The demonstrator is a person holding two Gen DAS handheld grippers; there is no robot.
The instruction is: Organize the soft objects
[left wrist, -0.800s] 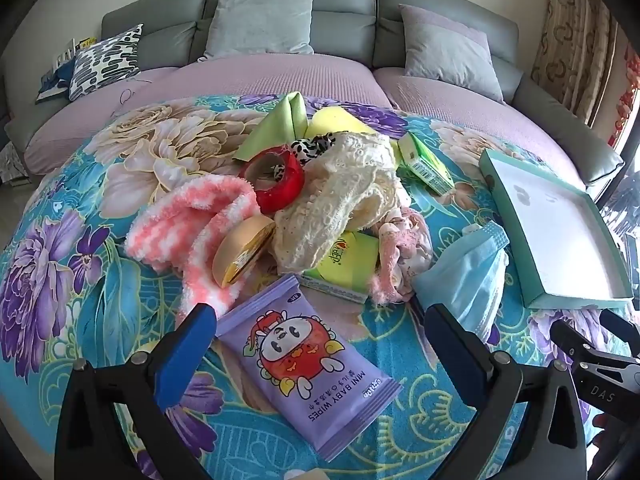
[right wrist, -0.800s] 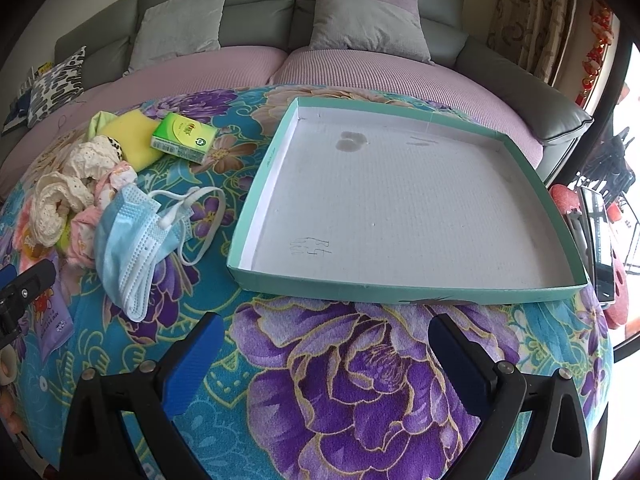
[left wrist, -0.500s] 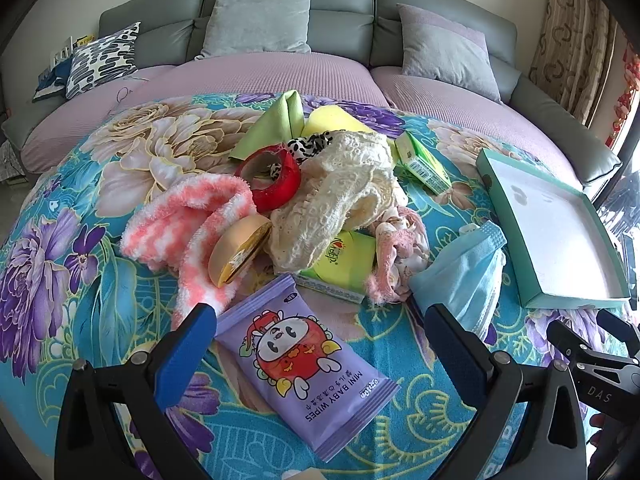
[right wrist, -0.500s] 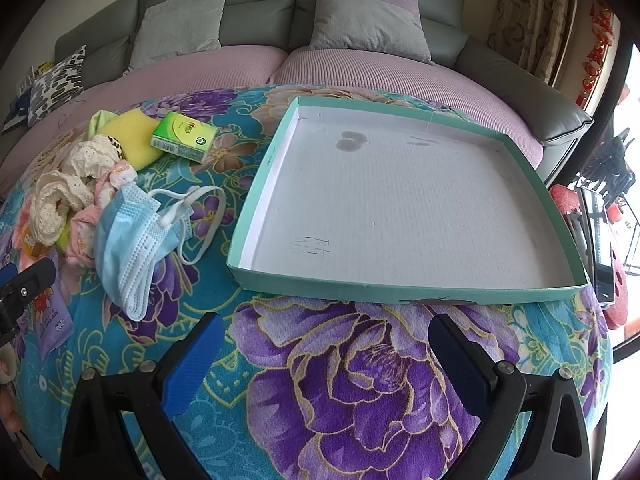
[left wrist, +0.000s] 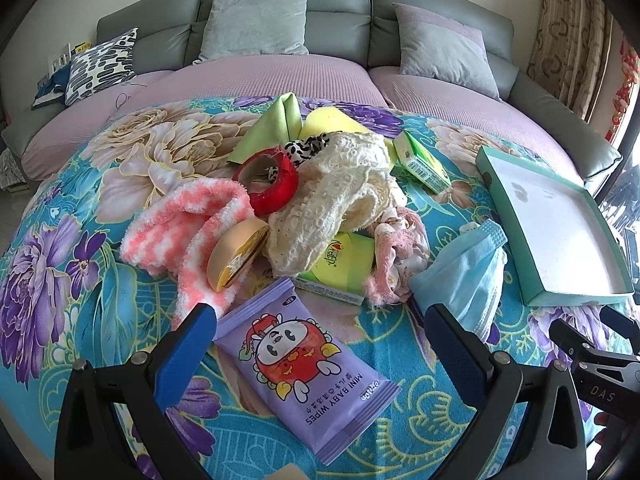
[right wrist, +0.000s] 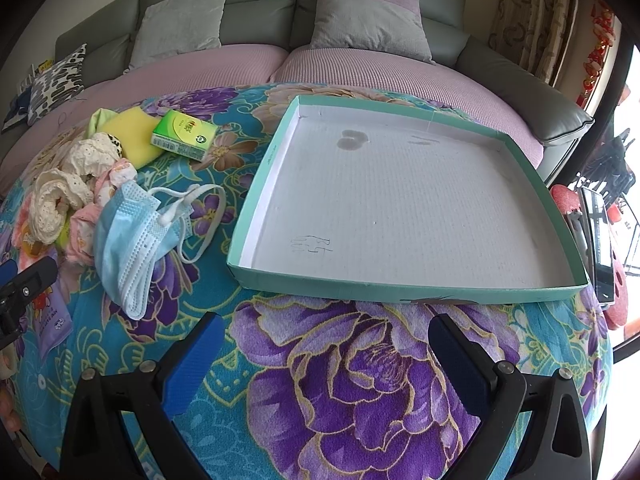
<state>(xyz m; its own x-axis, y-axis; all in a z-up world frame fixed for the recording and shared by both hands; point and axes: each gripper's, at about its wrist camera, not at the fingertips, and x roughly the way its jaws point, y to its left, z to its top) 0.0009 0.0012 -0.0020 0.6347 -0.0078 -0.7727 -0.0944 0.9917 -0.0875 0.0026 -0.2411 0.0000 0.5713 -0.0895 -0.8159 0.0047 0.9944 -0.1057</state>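
Note:
A heap of soft things lies on the flowered cloth: pink-and-white fuzzy socks, a cream lace garment, a pink frilly cloth, a blue face mask and a yellow sponge. A purple pack of baby wipes lies flat between the wide-spread fingers of my left gripper, which is open and apart from it. My right gripper hovers open over a purple flower, just before the teal shallow box, which holds nothing.
Also in the heap are a red tape roll, a round tan case and green tissue packs. A grey sofa with cushions curves behind. A phone lies at the right edge.
The left wrist view has shifted slightly, the heap drifting a little leftward. The right gripper has kept still. Both stay open.

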